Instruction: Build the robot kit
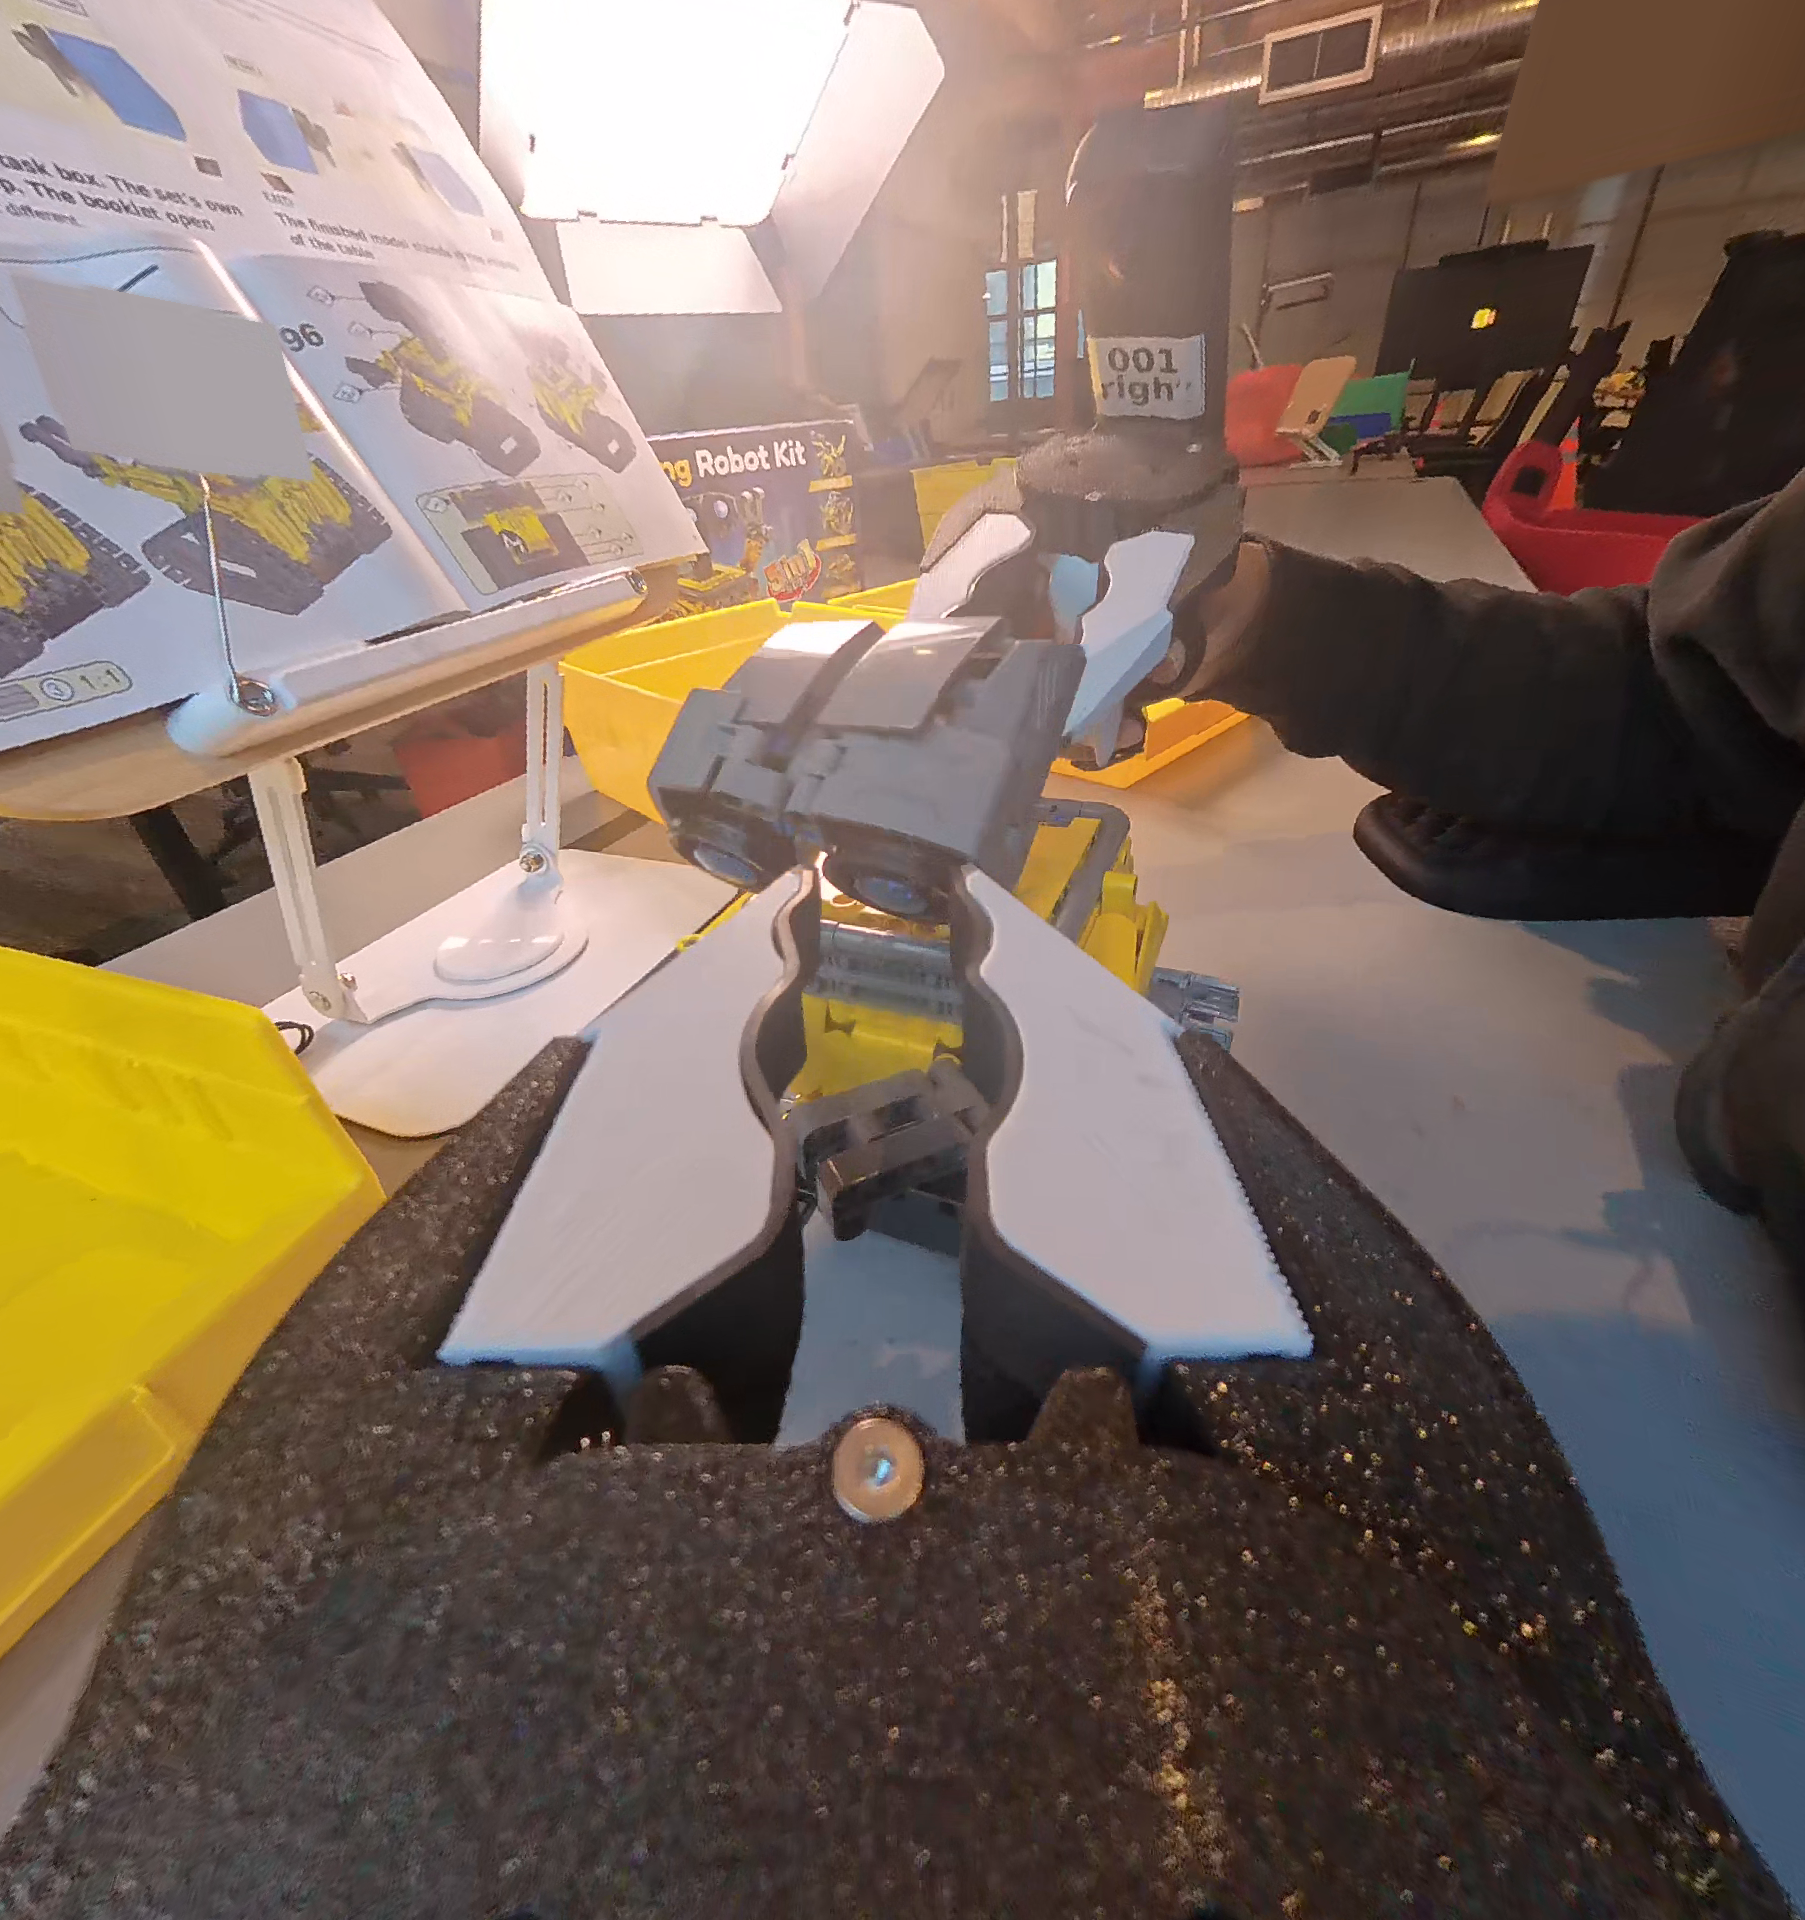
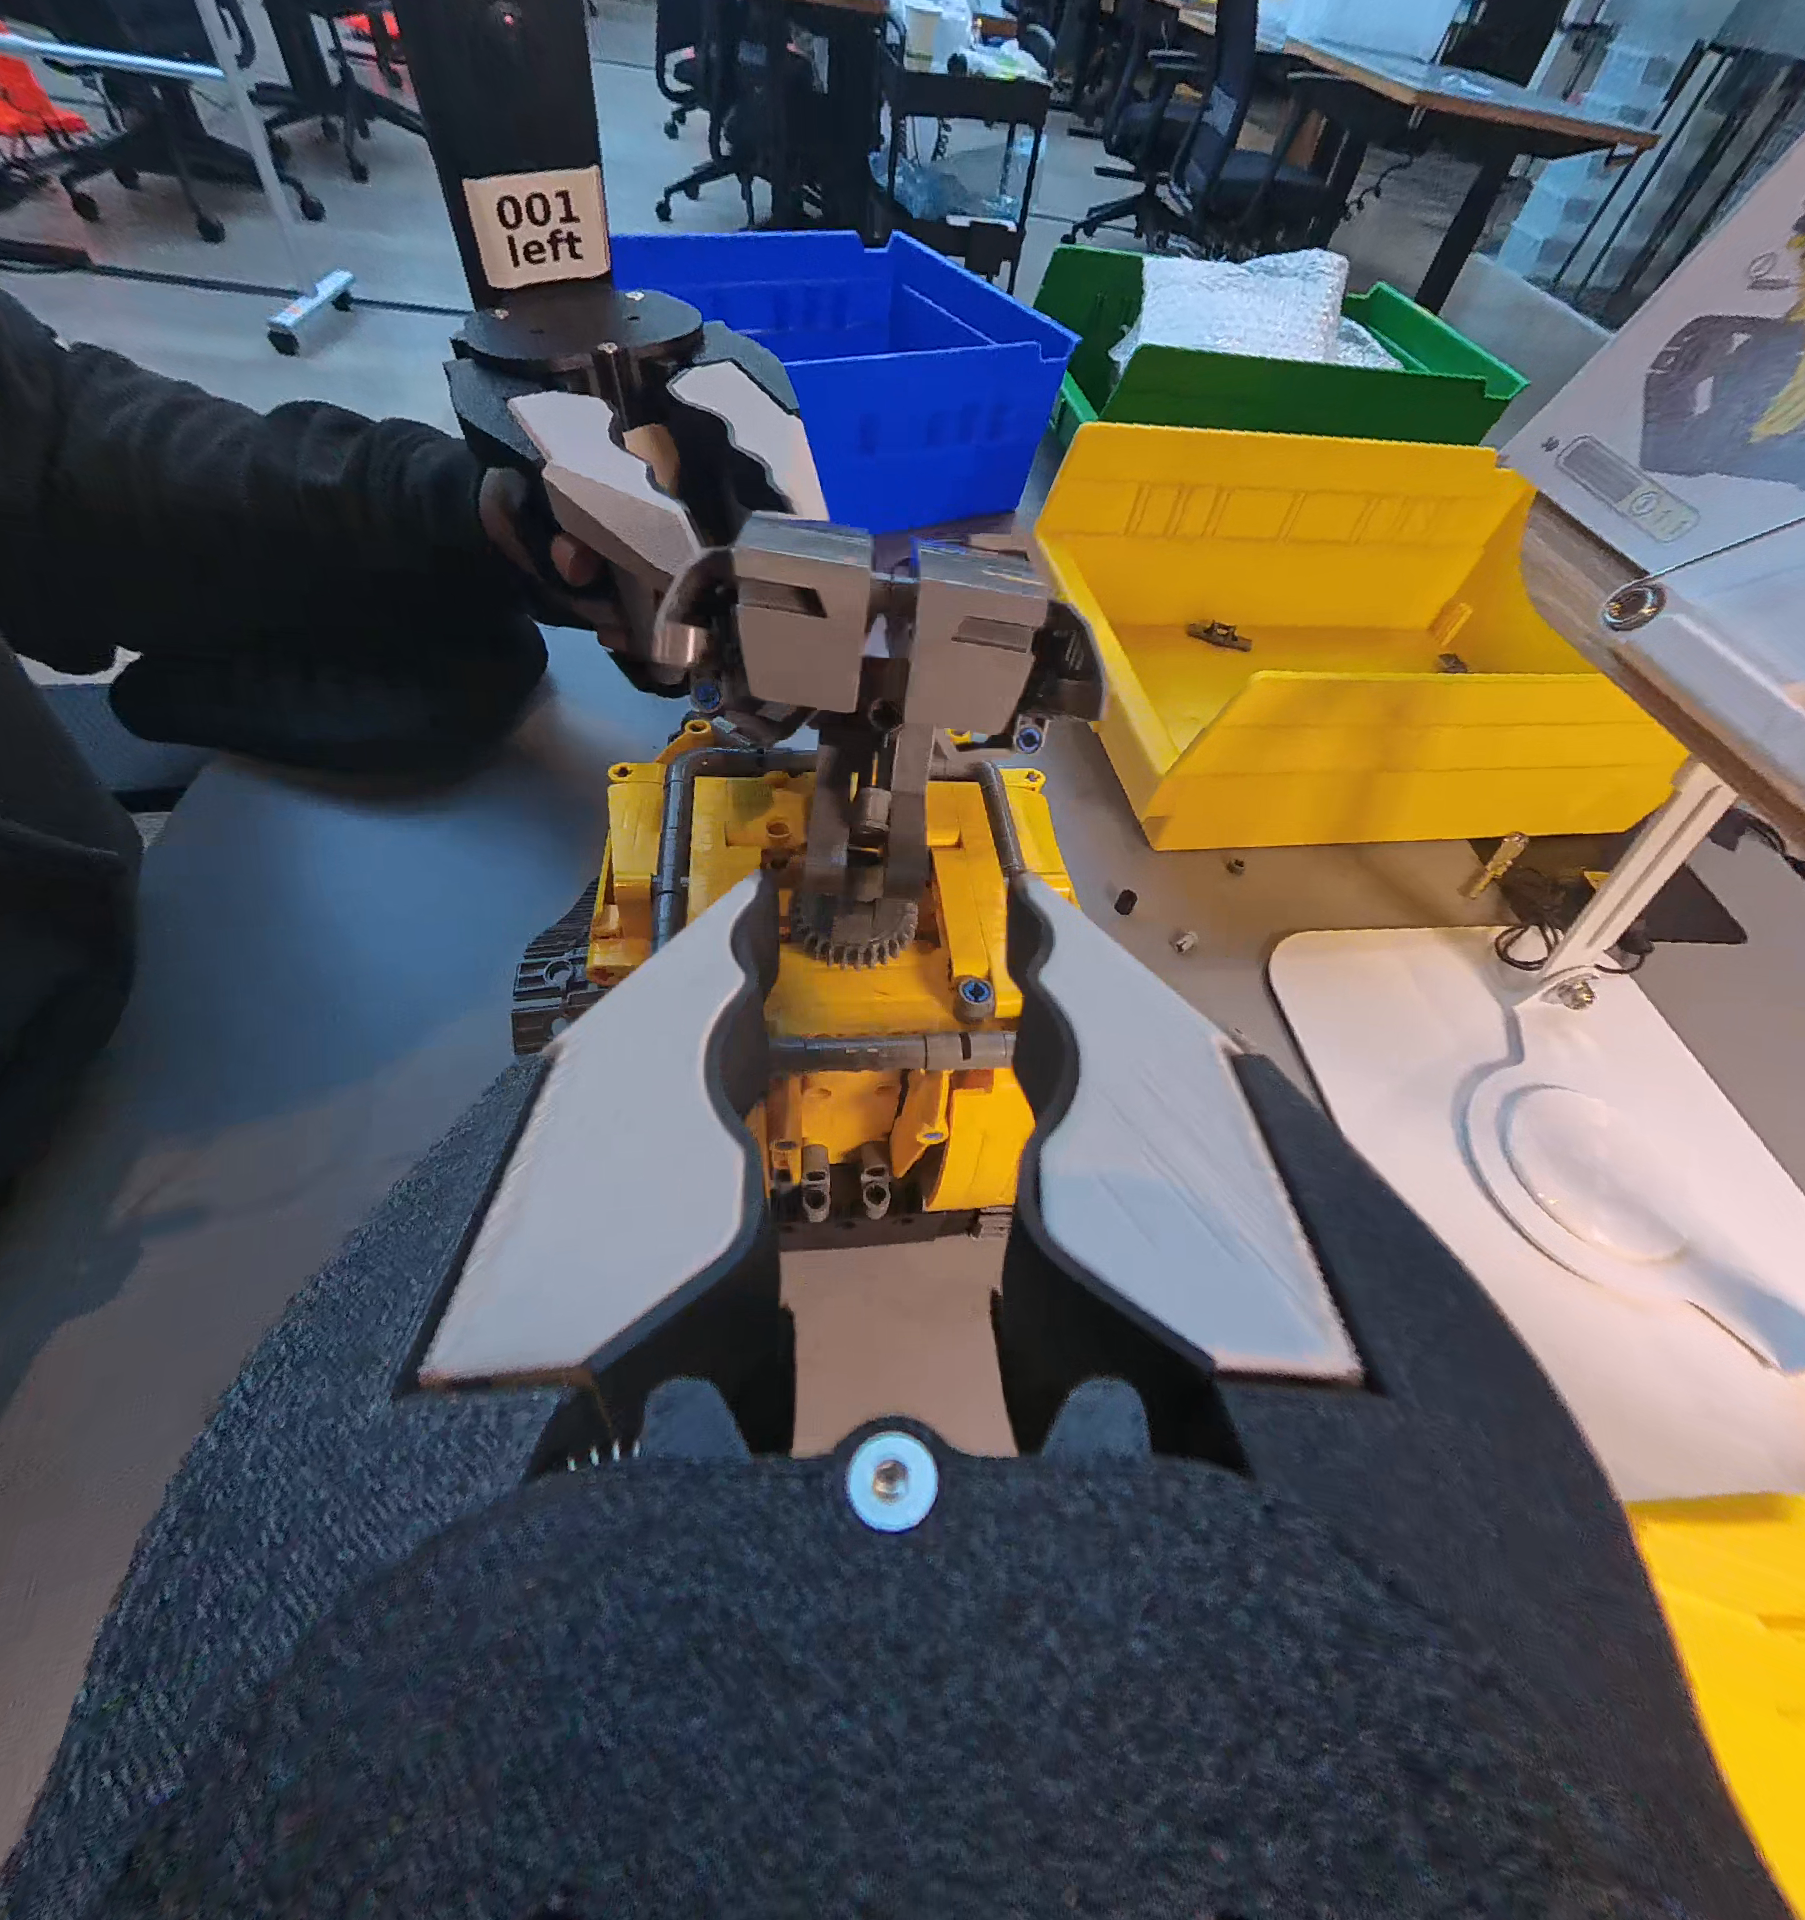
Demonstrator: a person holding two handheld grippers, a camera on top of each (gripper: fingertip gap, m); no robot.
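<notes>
Left gripper (image 1: 882, 883) jaws apart, tips just under the robot's grey head (image 1: 856, 748), straddling its neck. Right gripper (image 2: 893, 894) jaws apart around the yellow body (image 2: 877, 997). Robot stands on the table (image 2: 337, 935); yellow bin (image 2: 1345, 665) and bookstand (image 1: 441, 997) beside.

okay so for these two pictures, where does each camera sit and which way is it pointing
Left wrist view: rides on the left gripper, looking along its fingers at the brick robot's grey head; beyond it the right gripper, a sleeved arm and the instruction booklet on its stand.
Right wrist view: rides on the right gripper, facing the opposite way over the yellow body; the left gripper shows past the head, with a blue bin.
Shared: the brick robot, seen from opposite sides, and each other's gripper.
</notes>
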